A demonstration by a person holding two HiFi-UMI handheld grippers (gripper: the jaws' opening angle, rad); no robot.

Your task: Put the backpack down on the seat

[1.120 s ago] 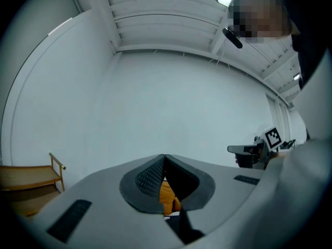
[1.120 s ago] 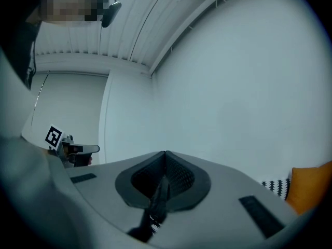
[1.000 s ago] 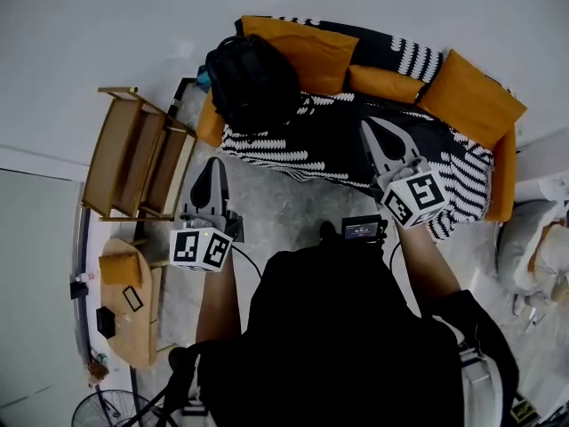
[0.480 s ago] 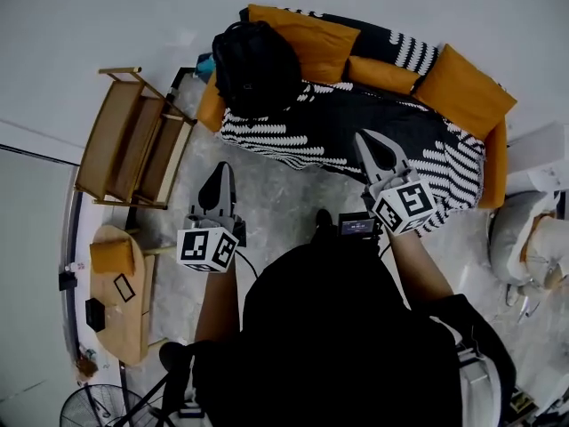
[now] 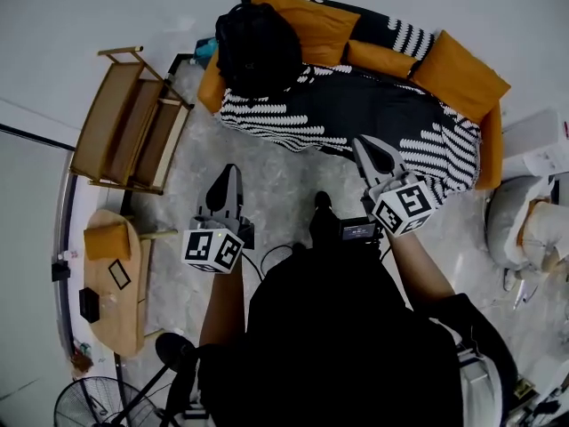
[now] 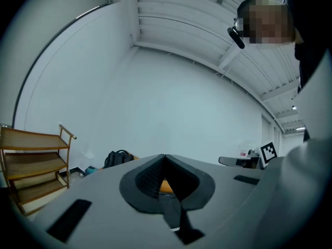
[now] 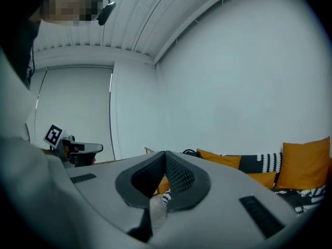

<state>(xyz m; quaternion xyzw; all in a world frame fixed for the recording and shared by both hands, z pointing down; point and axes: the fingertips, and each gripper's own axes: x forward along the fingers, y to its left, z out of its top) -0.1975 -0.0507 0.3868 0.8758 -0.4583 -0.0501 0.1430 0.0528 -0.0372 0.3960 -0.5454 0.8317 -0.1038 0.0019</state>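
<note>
Backpack sits on left end of sofa seat, top centre of head view. My left gripper: fingers together, nothing between, over floor left of centre. My right gripper: fingers together, empty, by sofa's front edge, right of centre.

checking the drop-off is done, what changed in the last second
The left gripper and right gripper drew back from the orange sofa with a black-and-white cover, the right one leaving the seat for its front edge. Nothing grasped or released. The black fabric backpack stayed on the seat; fingers stayed shut, empty.
</note>
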